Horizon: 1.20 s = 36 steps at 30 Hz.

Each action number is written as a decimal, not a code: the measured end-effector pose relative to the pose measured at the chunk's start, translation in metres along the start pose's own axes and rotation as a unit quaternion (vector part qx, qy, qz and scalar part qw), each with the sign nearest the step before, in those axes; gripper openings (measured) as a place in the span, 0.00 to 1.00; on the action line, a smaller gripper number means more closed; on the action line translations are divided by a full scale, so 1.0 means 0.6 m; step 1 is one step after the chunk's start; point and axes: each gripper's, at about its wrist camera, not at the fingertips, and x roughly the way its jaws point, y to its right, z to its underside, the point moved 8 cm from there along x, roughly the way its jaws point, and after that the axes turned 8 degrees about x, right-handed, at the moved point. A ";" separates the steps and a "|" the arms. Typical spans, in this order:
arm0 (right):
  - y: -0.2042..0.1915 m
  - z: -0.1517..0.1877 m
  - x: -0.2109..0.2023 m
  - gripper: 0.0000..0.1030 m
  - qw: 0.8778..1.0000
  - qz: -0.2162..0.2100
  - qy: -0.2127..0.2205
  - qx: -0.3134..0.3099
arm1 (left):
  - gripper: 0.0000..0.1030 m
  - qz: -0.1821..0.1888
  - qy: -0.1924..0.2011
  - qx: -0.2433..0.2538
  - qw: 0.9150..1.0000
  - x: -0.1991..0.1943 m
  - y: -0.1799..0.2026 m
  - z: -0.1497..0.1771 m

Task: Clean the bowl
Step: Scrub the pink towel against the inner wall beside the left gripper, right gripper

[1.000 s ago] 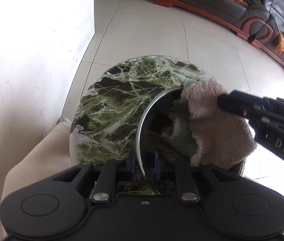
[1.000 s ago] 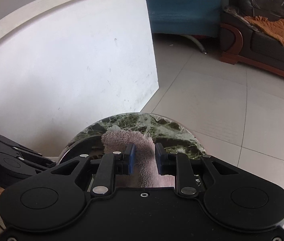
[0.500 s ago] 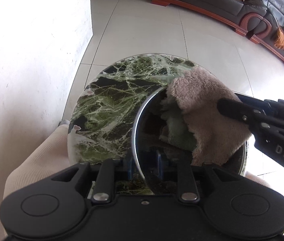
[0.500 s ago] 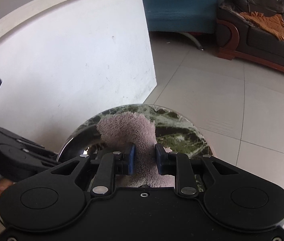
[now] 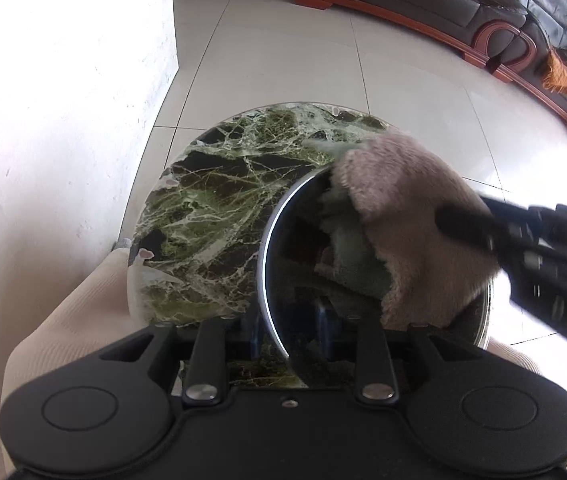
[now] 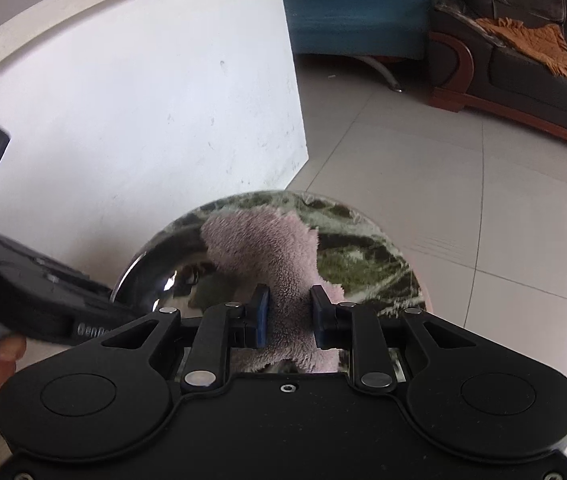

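Far left there's just the white wall (image 5: 63, 120), then the small round green marble table (image 5: 219, 216) sitting on the tiled floor (image 5: 283, 60).

On the right half of that table is the shiny metal bowl (image 5: 283, 272), tipped up so its mouth faces us in the left wrist view. Our left gripper (image 5: 289, 330) straddles the bowl's near rim, one finger outside and one inside. Its jaws have just been opening with the rim between them, and honestly we can't tell whether the pads are still pinching the rim or have let go; the reflections down there make it murky.

Moving right, the pinkish fluffy towel (image 5: 415, 232) is stuffed into the bowl and spills over its far edge. Our right gripper (image 6: 289, 312) is clamped onto a bunched fold of that towel, pads squeezing it on both sides. The brown sofas (image 6: 531, 60) sit way off in the background.

So we'd say we're mid-wipe: towel inside the bowl, rubbing the inner wall. Next move, as we read it, is to sweep the towel around the parts of the inside it hasn't covered, and that needs the bowl kept steady, so the left side probably needs a firm pinch on the rim or the thing will slide on that slick marble.
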 end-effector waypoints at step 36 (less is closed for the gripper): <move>0.004 0.008 0.006 0.22 1.000 0.014 -0.017 -0.002 | 0.26 0.005 0.003 0.007 1.000 0.004 0.005 -0.001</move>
